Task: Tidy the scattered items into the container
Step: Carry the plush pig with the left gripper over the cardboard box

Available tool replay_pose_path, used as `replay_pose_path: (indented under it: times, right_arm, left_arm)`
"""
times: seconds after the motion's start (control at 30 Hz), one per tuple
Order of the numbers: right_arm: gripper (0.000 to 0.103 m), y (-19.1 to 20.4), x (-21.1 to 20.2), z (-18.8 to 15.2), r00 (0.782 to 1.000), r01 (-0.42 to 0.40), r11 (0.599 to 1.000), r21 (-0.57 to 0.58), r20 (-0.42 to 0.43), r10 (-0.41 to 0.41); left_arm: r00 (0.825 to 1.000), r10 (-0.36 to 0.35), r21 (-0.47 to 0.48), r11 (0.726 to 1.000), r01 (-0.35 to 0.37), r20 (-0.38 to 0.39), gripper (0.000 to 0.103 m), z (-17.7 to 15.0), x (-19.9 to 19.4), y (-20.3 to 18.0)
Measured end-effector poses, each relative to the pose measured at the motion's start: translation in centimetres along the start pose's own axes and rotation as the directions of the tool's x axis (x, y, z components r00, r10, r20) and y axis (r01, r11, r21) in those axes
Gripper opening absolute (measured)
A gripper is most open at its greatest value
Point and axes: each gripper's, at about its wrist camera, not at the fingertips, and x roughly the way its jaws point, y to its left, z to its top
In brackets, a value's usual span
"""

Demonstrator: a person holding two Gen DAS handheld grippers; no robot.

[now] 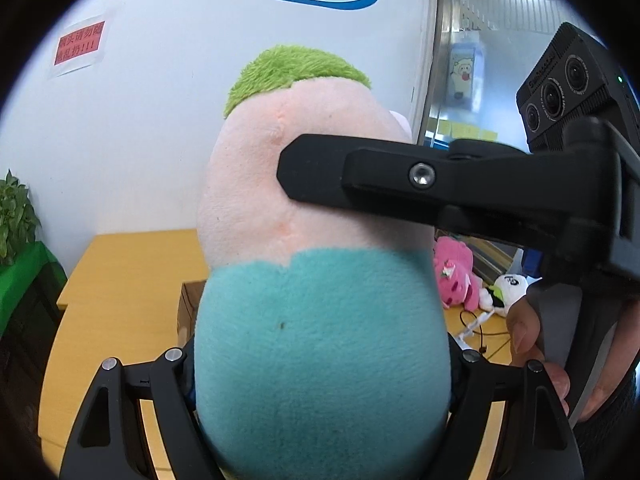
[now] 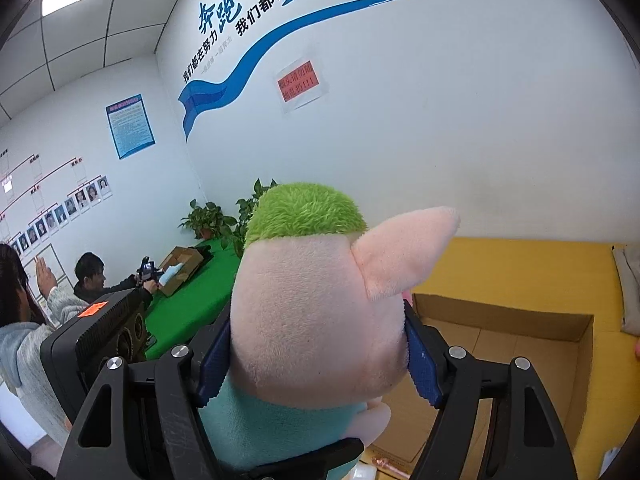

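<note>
A plush pig (image 1: 312, 320) with a pink head, green hair and a teal body fills both views. My left gripper (image 1: 320, 376) is shut on its teal body. My right gripper (image 2: 316, 360) is shut on its pink head (image 2: 312, 320), blue pads pressed on both sides; one of its fingers (image 1: 360, 176) crosses the left wrist view. The pig is held in the air above an open cardboard box (image 2: 520, 320) on the yellow table (image 2: 540, 268).
A pink plush (image 1: 456, 276) and a white plush (image 1: 508, 288) lie on the table at the right, with a thin cord (image 1: 476, 324). A grey cloth (image 2: 632, 292) lies at the table's right. A green table (image 2: 192, 304), plants (image 2: 212, 220) and people (image 2: 92, 276) are at left.
</note>
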Motion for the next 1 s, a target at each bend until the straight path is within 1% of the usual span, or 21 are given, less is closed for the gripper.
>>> replay_pose_path:
  times: [0.13, 0.2, 0.33, 0.43, 0.63, 0.8, 1.0]
  right_arm:
    - [0.079, -1.2, 1.5, 3.0, 1.000, 0.006, 1.000, 0.019, -0.001, -0.006]
    - [0.079, -1.9, 3.0, 4.0, 1.000, 0.011, 1.000, 0.029, -0.015, -0.011]
    - [0.079, -3.4, 5.9, 4.5, 0.998, 0.019, 0.999, 0.038, -0.060, -0.016]
    - [0.079, -4.8, 8.2, 4.4, 0.996, 0.004, 0.998, 0.060, -0.090, 0.002]
    - [0.079, -8.3, 13.5, 3.0, 0.988, -0.006, 0.991, 0.131, -0.151, 0.026]
    - [0.079, -12.0, 17.5, 0.5, 0.979, -0.002, 0.978, 0.208, -0.201, 0.044]
    - [0.079, -16.0, 21.6, -2.8, 0.962, 0.021, 0.964, 0.266, -0.266, 0.052]
  left_arm:
    - [1.000, 0.013, -0.033, 0.999, -0.013, -0.002, 0.082, 3.0, 1.2, 1.4]
    - [1.000, 0.014, -0.059, 0.998, -0.016, -0.025, 0.082, 4.1, 2.2, 2.4]
    - [0.998, 0.009, -0.092, 0.996, -0.014, -0.064, 0.082, 4.6, 4.1, 4.2]
    - [0.995, 0.020, -0.113, 0.993, -0.031, -0.099, 0.082, 4.5, 5.7, 5.6]
    - [0.983, 0.025, -0.142, 0.989, -0.051, -0.184, 0.082, 2.8, 9.9, 8.2]
    - [0.961, 0.014, -0.159, 0.985, -0.060, -0.276, 0.082, 0.3, 14.1, 9.9]
    - [0.937, -0.015, -0.205, 0.977, -0.061, -0.349, 0.082, -2.9, 18.3, 11.9]
